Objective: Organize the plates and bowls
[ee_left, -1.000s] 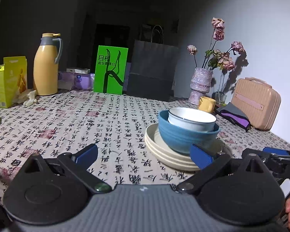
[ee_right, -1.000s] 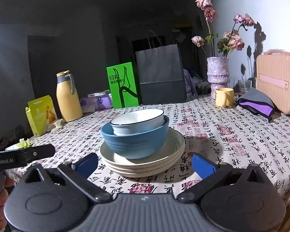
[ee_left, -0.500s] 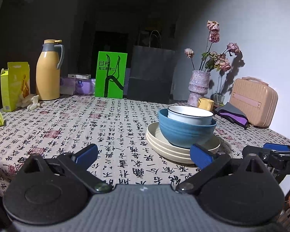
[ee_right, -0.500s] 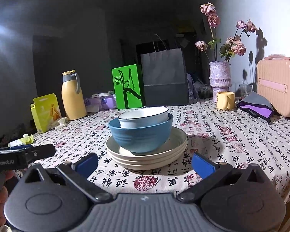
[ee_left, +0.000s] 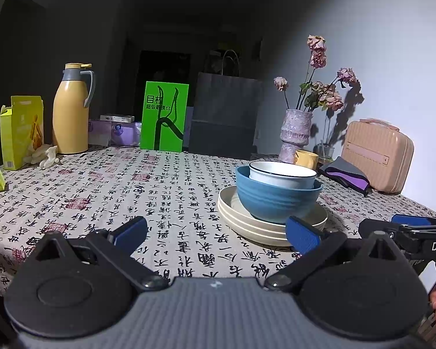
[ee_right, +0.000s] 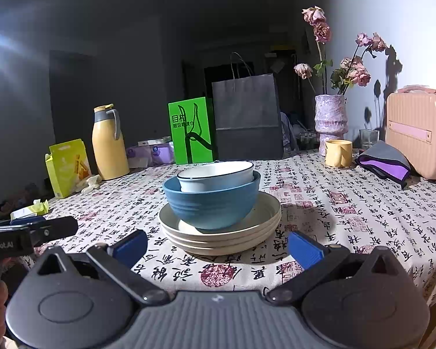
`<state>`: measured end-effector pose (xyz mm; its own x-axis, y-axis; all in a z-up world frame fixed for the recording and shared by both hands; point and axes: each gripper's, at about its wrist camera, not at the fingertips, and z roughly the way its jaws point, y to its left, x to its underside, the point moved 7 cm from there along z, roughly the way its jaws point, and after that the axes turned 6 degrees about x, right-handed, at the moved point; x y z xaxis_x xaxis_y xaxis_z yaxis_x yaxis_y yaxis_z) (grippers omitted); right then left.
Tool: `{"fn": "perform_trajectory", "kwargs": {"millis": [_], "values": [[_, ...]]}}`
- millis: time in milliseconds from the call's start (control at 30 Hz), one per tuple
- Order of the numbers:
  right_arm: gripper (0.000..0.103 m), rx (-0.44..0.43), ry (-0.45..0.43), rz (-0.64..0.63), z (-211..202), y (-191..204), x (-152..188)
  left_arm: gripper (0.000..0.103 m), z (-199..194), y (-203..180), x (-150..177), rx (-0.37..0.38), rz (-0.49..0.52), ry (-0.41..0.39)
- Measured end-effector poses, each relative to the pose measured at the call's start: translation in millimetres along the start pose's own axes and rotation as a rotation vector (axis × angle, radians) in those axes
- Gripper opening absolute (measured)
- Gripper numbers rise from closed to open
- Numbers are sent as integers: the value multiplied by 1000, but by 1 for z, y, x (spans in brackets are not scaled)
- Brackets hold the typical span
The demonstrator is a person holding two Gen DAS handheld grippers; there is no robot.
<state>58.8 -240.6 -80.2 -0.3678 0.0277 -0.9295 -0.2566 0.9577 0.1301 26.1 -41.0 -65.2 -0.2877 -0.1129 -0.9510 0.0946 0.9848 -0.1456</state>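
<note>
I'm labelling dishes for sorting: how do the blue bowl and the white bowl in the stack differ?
The blue bowl is wider and ribbed outside; the white bowl is smaller and smooth with a dark rim line. The blue bowl sits on the cream plates; the white bowl nests inside the blue bowl. Both are upright and untouched by either gripper.

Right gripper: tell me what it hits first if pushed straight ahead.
Most likely the stack of cream plates, which sits centred between the open jaws of the right gripper, with the blue bowl on top. How high the gripper rides above the table is unclear.
</note>
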Motion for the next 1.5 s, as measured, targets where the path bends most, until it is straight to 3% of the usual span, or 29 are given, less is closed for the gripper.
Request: {"fn": "perform_trajectory", "kwargs": {"millis": [1500], "values": [[103,1,0,-10,-1,1,-1,103,-1,-4,1,16,16,-13]]}}
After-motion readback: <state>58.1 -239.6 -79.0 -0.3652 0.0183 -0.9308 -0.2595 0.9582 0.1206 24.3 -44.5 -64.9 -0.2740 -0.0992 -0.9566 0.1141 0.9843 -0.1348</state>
